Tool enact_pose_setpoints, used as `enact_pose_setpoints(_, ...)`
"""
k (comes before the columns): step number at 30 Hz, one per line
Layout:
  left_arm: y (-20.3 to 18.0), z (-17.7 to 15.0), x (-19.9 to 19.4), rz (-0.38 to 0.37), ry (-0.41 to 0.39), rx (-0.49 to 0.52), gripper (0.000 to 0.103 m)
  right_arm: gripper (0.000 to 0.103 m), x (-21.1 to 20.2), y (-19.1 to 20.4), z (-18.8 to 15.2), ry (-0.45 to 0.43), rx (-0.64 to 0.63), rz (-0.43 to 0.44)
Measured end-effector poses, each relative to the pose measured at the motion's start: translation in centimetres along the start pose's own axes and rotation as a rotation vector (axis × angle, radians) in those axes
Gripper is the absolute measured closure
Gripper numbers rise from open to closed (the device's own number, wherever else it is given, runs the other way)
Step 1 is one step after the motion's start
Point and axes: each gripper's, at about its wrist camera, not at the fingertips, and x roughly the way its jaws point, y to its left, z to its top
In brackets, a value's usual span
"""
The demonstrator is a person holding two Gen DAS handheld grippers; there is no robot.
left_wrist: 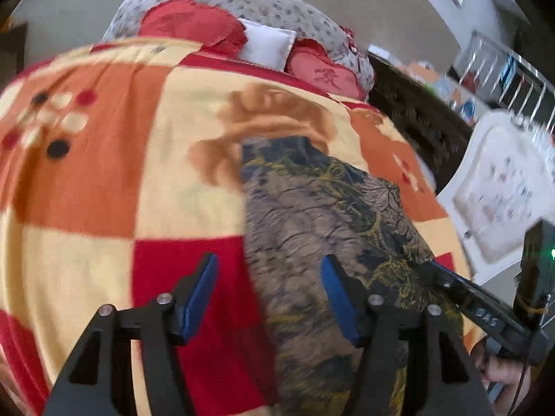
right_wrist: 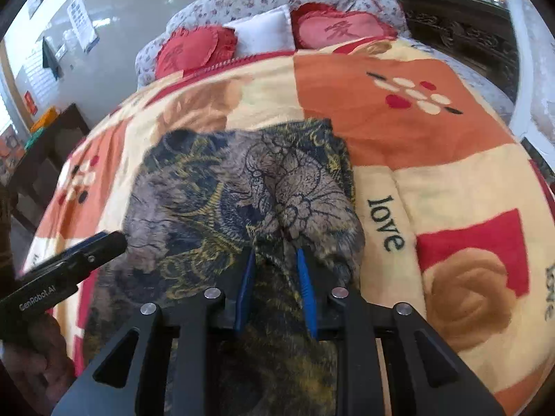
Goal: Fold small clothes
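Observation:
A small garment [left_wrist: 322, 228] in grey-brown, navy and yellow print lies on the patchwork blanket [left_wrist: 104, 180]. My left gripper [left_wrist: 269, 263] is open above its left edge, holding nothing. In the right wrist view the garment [right_wrist: 215, 190] is bunched, and my right gripper [right_wrist: 275, 256] is shut on a fold of its near edge, which rises between the blue pads [right_wrist: 305, 277]. The left gripper's finger [right_wrist: 86, 246] shows at the garment's left side. The right gripper's body [left_wrist: 485, 308] shows at the garment's right edge in the left wrist view.
The blanket [right_wrist: 433, 173] covers a bed. Two red heart cushions [right_wrist: 194, 48] and a white pillow [right_wrist: 263, 31] lie at the headboard. A dark carved cabinet [right_wrist: 461, 31] stands to the right, a dark side table [right_wrist: 45, 149] to the left. A white cot [left_wrist: 499, 180] stands beside the bed.

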Motion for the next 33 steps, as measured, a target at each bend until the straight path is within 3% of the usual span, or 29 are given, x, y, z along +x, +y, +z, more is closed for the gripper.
enact_pose_setpoints(4, 1.1, -1.1, 1.3, -0.104, 0.095, -0.037, 0.038, 0.066, -3.0, 1.2, -1.9, -0.085, 0.015, 0.044)
enact_pose_setpoints(8, 0.1, -0.9, 2.0, -0.136, 0.112, -0.014, 0.021, 0.063, -3.3, 2.8, -5.9, -0.131, -0.028, 0.052)
enact_pose_setpoints(10, -1.0, -0.9, 1.9, -0.096, 0.114, 0.03, 0.021, 0.062, -2.8, 3.6, -7.2, -0.156, -0.086, 0.012)
enact_pose_setpoints(12, -2.3, -1.0, 0.7, 0.016, 0.067, 0.066, 0.031, 0.062, -2.8, 3.8, -7.8, -0.194, -0.135, 0.0)
enact_pose_setpoints(14, -3.9, -1.4, -1.5, 0.131, -0.014, 0.082, 0.031, 0.062, -2.6, 3.8, -8.1, -0.215, -0.167, 0.005)
enact_pose_setpoints(17, -6.5, -2.9, -4.0, 0.152, -0.079, 0.087, 0.031, 0.062, -2.7, 3.7, -8.7, -0.244, -0.183, 0.015)
enact_pose_setpoints(22, -9.9, -4.7, -3.9, 0.229, -0.063, 0.127, 0.032, 0.062, -2.7, 3.7, -8.8, -0.248, -0.184, 0.012)
enact_pose_setpoints(27, -10.3, -6.1, 0.0, 0.264, 0.095, 0.177, 0.039, 0.062, -2.8, 3.6, -8.9, -0.25, -0.179, 0.015)
enact_pose_setpoints(33, -10.3, -6.7, 0.7, 0.282, 0.092, 0.216, 0.039, 0.062, -2.8, 4.2, -9.4, -0.259, -0.228, -0.024)
